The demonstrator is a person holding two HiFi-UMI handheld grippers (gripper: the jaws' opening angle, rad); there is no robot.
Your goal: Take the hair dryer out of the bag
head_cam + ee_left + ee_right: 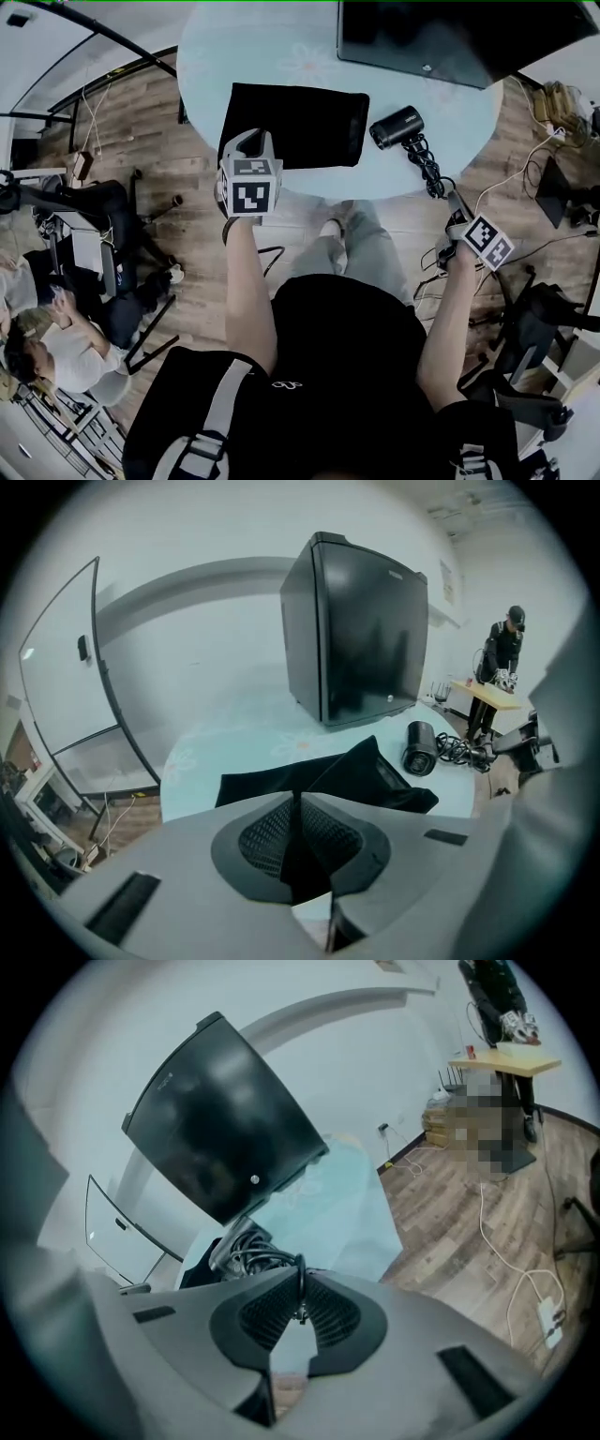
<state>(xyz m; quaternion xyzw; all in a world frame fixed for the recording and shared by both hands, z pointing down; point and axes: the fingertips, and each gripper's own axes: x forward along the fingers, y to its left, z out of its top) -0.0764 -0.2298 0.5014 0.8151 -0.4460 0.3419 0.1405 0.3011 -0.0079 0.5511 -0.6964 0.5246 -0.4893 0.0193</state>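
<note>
The hair dryer (397, 127) lies out on the table (281, 47), just beside the bag (295, 125), its barrel slanting across and its coiled cord (427, 167) trailing back toward the right gripper (300, 1297). That gripper is the nearer one. The dryer sits straight ahead of its fingers, which are pinched together on the cord. The left gripper (300, 799) is closed with nothing clearly clamped and hangs over the bag's near corner, the dryer ahead to its right.
</note>
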